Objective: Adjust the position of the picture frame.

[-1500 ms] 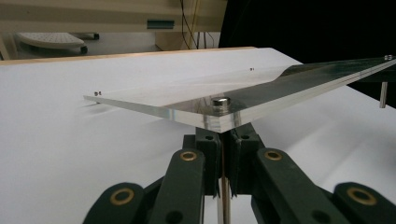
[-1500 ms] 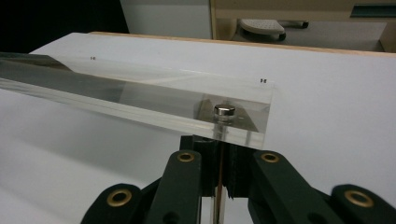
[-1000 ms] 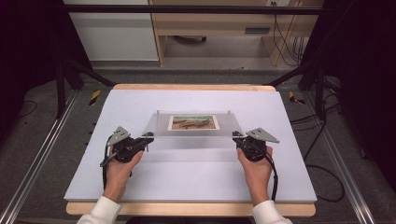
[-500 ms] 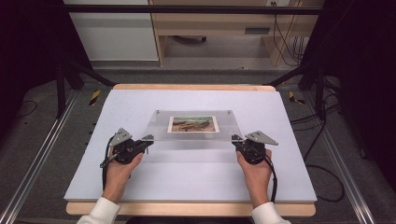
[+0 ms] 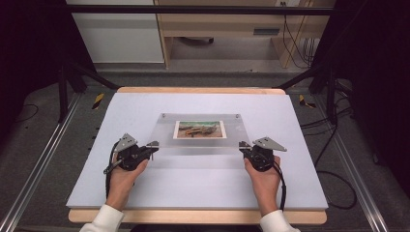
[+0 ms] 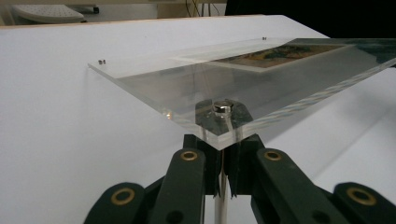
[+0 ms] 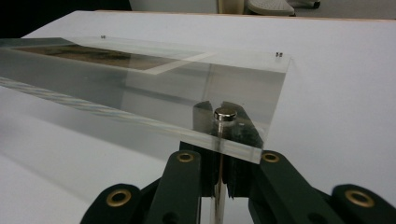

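Acrylic frame (image 5: 203, 130), worktop centre: stiff, slick, prob. scratch-prone. Left gripper (image 5: 151, 146) and right gripper (image 5: 243, 146) clamped on near-corner metal standoffs; grip there.

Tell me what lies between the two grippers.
In the high view, the clear acrylic sheet carrying a landscape picture spans between left gripper and right gripper.

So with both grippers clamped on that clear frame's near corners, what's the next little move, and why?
Probably a level lift with both together. The left gripper and right gripper each pinch a near corner of the acrylic frame, whose near edge is already raised while its far edge seems to rest on the table.
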Demonstrator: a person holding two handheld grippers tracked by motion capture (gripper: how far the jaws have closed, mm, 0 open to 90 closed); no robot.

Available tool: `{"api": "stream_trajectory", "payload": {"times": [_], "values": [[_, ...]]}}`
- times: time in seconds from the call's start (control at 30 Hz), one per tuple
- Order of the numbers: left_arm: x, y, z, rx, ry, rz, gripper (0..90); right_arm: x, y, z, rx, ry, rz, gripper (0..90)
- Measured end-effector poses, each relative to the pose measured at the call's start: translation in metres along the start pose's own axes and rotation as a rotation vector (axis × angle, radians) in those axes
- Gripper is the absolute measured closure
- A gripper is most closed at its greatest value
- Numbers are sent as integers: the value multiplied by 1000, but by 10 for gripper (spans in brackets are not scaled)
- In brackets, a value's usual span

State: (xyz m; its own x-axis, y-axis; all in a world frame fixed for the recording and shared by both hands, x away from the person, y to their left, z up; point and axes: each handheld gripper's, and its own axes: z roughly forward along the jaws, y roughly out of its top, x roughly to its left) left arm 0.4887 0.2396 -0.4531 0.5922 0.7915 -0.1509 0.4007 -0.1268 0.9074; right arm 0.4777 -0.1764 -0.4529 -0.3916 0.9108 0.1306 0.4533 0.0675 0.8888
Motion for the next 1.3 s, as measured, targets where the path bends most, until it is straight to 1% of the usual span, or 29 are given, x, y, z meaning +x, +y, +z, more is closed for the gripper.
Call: {"api": "stream_trajectory", "payload": {"times": [0.13,0.67,0.8,1.3], "values": [[0,-2,0,11,1,2,841,0,-2,0,9,2,2,847],[-1,-5,1,29,0,-4,841,1,-5,1,26,1,4,847],[-1,-8,1,45,6,-7,841,1,-8,1,38,5,7,847],[-1,-11,1,66,13,-4,841,2,-13,1,55,5,3,847]]}}
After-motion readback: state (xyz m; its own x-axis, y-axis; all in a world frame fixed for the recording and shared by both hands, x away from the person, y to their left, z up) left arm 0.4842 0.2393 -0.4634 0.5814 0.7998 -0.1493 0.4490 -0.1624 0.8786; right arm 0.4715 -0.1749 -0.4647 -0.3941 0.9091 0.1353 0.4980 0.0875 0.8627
